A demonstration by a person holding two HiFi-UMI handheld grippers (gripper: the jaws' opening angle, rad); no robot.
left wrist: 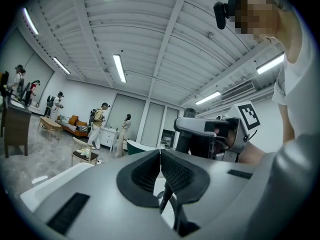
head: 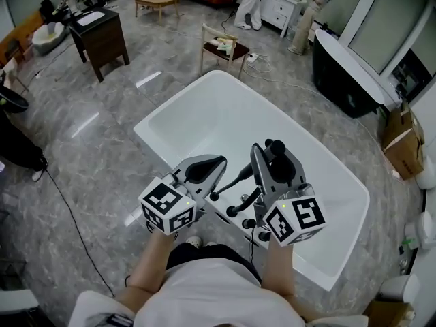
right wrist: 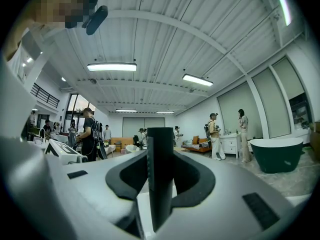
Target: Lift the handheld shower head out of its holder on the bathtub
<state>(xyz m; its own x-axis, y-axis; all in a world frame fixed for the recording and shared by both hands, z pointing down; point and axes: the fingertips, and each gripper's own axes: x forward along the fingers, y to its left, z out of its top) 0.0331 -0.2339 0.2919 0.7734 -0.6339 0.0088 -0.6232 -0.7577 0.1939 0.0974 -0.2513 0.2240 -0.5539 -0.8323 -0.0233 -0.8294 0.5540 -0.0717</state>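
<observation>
The left gripper [head: 216, 163] hangs just above the near rim of the bathtub [head: 147, 132], its jaws pressed together on nothing. Its own view shows only a thin black lever [left wrist: 166, 196] of the taps [head: 235, 211] below the tips.

Just beside it, the right gripper [head: 274, 152] has its jaws pinching the shower head [right wrist: 160, 184]. The black handle stands upright between the pads and fills the gap. From the head view, two dark knobs show at the top of those jaws, above the taps. I cannot tell whether the lower end sits in the holder or is already free of it, as the gripper body hides that part.

The step in hand looks like the lift itself. To do it well:
- Keep the pinch firm and the handle upright.
- Draw it straight up along its own line, not sideways, so it does not bind in the holder or knock the lever.
- Leave slack for the hose, which is likely to drag.
- Keep the left gripper clear of the taps, or ready to steady the hose.

Beyond the tub stand a wooden chair [head: 222, 46], a dark tub [head: 340, 73] and a few people by a white cabinet [head: 281, 7]
</observation>
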